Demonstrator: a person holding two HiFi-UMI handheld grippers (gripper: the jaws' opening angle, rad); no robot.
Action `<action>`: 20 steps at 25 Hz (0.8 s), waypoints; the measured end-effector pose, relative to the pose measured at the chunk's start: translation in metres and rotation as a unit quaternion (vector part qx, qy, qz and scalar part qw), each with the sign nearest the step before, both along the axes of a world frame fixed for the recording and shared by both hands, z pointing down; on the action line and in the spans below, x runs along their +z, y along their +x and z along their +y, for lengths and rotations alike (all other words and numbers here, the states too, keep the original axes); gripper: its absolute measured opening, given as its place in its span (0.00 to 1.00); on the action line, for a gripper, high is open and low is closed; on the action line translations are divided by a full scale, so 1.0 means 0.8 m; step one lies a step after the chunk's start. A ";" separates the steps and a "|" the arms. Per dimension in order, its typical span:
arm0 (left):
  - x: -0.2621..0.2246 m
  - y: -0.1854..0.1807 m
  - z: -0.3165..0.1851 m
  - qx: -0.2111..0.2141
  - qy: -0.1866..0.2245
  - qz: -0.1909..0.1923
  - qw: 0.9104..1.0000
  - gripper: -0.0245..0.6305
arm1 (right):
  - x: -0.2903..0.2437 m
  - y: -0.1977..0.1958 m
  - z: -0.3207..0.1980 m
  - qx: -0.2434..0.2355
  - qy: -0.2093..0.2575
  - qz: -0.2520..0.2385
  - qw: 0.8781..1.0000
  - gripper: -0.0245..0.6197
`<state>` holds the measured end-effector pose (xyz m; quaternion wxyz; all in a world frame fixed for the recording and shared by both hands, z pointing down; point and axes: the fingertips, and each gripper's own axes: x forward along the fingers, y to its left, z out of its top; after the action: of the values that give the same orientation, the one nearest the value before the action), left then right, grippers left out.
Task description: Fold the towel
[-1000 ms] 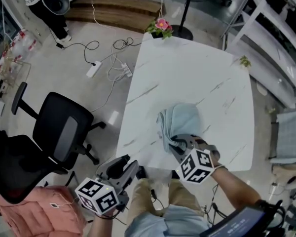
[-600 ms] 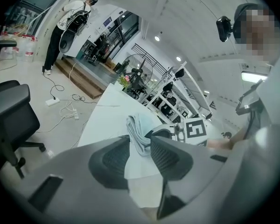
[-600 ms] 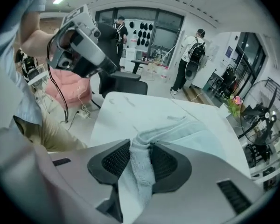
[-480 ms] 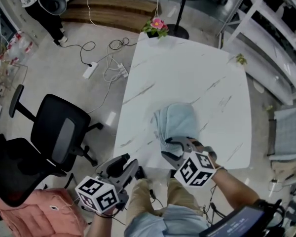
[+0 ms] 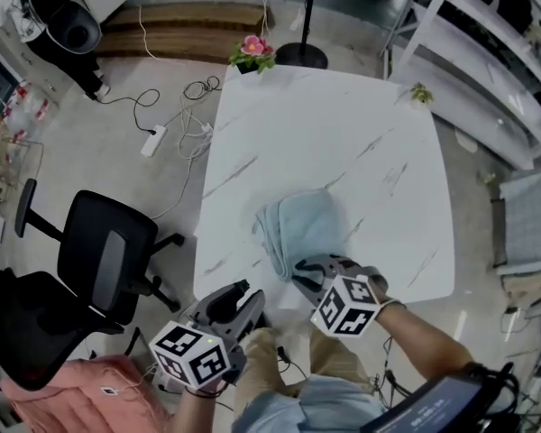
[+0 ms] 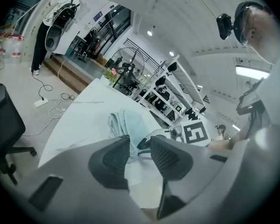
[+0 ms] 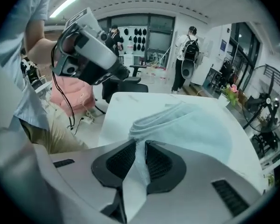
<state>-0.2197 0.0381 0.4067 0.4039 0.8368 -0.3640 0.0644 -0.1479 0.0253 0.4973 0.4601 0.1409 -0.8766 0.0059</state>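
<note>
Towel (image 5: 298,228), pale blue terry cloth, is shown bunched in soft layered folds on the near half of the table (image 5: 325,124), close to its near edge. The cloth's near end is pinched between the ribbed dark pads of the right gripper (image 7: 140,146), whose jaws have just been closing on it. A thin fold is seen standing up between the pads. The grip is judged to be taken at an edge so that one layer can be lifted and drawn over the rest. The left gripper (image 6: 140,146) is held just off the table's near-left corner. Its jaws are moderately apart with nothing between them, presumably in readiness for a second corner. The table top is hard, smooth, white and marble-veined, so the limp cloth is expected to slide rather than catch.
</note>
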 end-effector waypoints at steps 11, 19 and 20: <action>0.015 0.047 -0.038 -0.072 0.002 -0.022 0.997 0.32 | -0.120 0.040 -0.070 -0.025 0.002 -0.108 0.994 0.20; 0.067 0.088 -0.041 -0.097 -0.040 -0.061 0.993 0.34 | -0.083 0.018 -0.178 -0.160 -0.003 -0.040 0.986 0.20; 0.074 0.090 -0.040 -0.103 -0.047 -0.063 0.992 0.34 | -0.072 0.013 -0.180 -0.178 -0.012 -0.033 0.983 0.20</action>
<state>-0.1479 0.0063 0.4657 0.4234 0.7692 -0.4695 0.0925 -0.1372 -0.1184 0.4400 0.4264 -0.0229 -0.9022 -0.0612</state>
